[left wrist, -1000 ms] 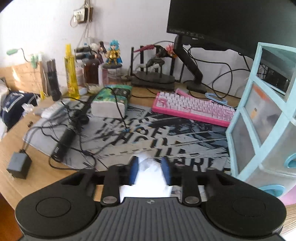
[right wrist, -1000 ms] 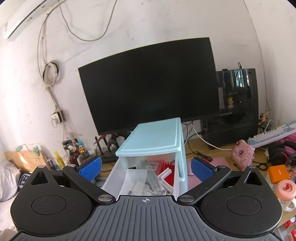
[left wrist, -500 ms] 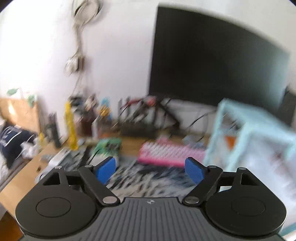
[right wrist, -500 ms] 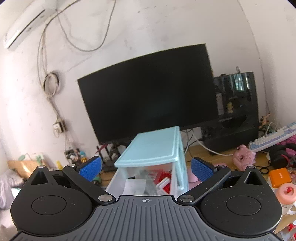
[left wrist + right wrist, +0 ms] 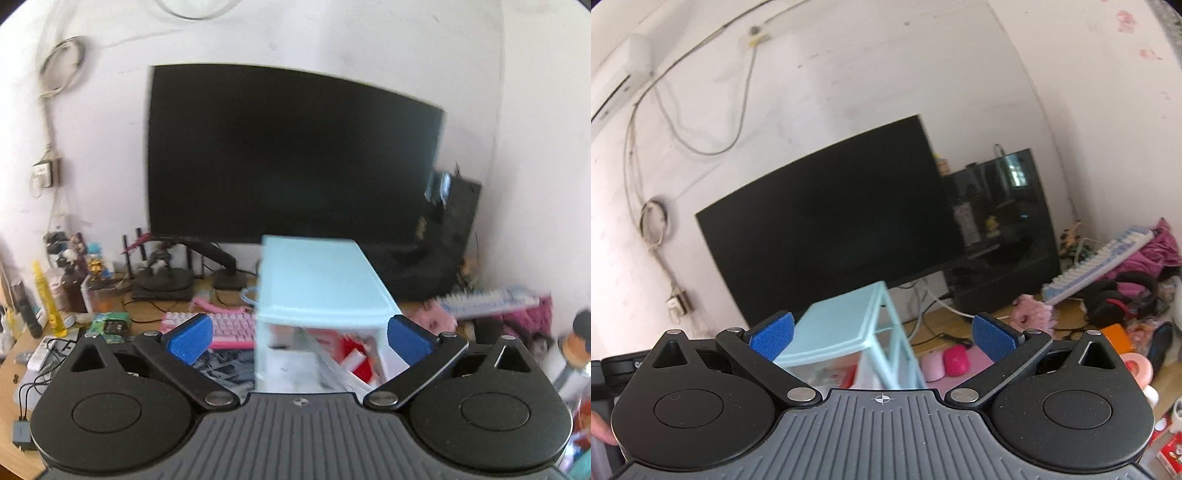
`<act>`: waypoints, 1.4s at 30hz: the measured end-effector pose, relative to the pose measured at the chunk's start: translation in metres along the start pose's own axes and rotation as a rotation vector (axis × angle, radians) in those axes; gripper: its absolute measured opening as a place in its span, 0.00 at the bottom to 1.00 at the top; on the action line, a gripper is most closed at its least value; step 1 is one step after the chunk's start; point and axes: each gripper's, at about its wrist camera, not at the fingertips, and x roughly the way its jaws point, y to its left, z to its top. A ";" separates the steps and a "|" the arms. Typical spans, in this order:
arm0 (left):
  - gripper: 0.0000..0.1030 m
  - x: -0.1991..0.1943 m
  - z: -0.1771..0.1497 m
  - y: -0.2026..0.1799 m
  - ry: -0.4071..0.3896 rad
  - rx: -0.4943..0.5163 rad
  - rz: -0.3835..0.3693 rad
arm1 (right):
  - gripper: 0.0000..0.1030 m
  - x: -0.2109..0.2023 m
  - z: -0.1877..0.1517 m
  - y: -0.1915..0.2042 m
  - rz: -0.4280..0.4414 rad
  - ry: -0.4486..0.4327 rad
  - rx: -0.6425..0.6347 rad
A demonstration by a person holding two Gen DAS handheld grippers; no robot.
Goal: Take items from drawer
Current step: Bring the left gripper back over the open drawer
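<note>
Left gripper [image 5: 299, 338] held high over the desk, fingers wide apart and empty, aimed at the pale blue drawer unit [image 5: 317, 280] dead ahead. Right gripper [image 5: 882, 332] likewise spread wide, nothing between its pads, raised and tilted so the unit [image 5: 846, 325] sits low between them. Top drawer [image 5: 332, 363] pulled forward, contents exposed: red and white pieces [image 5: 352, 354] lying jumbled inside, too blurred to name or count singly. Whether any item already lies out on the desk – not told from here. Risks, as a judgement: light plastic unit, standing free on the desk, likely to slide or tip if a finger catches the drawer's front wall or presses on the pulled-out end; loose jumble inside, so a pinch could close on two pieces at once or on none; motion blur in both views suggests fast travel, and a fast descent could strike the unit's top rim instead of entering the drawer; pink keyboard [image 5: 231, 330] close beside the unit on the left – easily knocked on the way out. Count: two grippers, one drawer unit, one drawer seen open, one monitor [image 5: 288, 158], one pink keyboard beside the unit, one pale keyboard [image 5: 1097, 264] off to the right.
</note>
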 end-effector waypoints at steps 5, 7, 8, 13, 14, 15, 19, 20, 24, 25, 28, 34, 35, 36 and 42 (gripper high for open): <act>1.00 0.027 -0.014 -0.024 0.113 0.043 0.005 | 1.00 -0.007 0.002 -0.028 -0.041 -0.009 0.028; 1.00 0.037 -0.018 -0.027 0.145 0.054 0.017 | 1.00 -0.007 0.001 -0.037 -0.056 -0.007 0.034; 0.98 0.042 -0.020 -0.029 0.160 0.060 0.023 | 1.00 -0.007 0.002 -0.040 -0.062 -0.006 0.036; 0.82 0.067 -0.031 -0.037 0.240 0.089 0.052 | 1.00 0.000 0.003 -0.052 -0.074 0.003 0.040; 0.79 0.071 -0.032 -0.037 0.258 0.091 0.054 | 1.00 0.001 0.003 -0.052 -0.074 0.004 0.040; 0.79 0.074 -0.033 -0.035 0.275 0.086 0.056 | 1.00 0.001 0.004 -0.051 -0.074 0.005 0.040; 0.79 0.086 -0.036 -0.030 0.330 0.066 0.057 | 1.00 0.008 0.004 -0.053 -0.075 0.011 0.045; 0.76 0.088 -0.036 -0.030 0.337 0.068 0.058 | 1.00 0.010 0.004 -0.054 -0.075 0.013 0.047; 0.71 0.097 -0.032 -0.027 0.361 0.068 0.066 | 1.00 0.019 0.006 -0.057 -0.075 0.018 0.058; 0.71 0.100 -0.030 -0.026 0.366 0.072 0.071 | 1.00 0.020 0.008 -0.056 -0.075 0.018 0.062; 0.72 0.107 -0.026 -0.026 0.387 0.084 0.074 | 1.00 0.028 0.009 -0.060 -0.071 0.019 0.074; 0.83 0.118 -0.022 -0.028 0.439 0.112 0.077 | 1.00 0.039 0.012 -0.067 -0.068 0.018 0.099; 0.83 0.120 -0.021 -0.029 0.451 0.118 0.080 | 1.00 0.041 0.012 -0.068 -0.068 0.017 0.103; 0.83 0.121 -0.021 -0.029 0.463 0.123 0.081 | 1.00 0.043 0.012 -0.069 -0.067 0.016 0.107; 0.80 0.125 -0.019 -0.029 0.525 0.140 0.085 | 1.00 0.046 0.016 -0.074 -0.055 0.011 0.125</act>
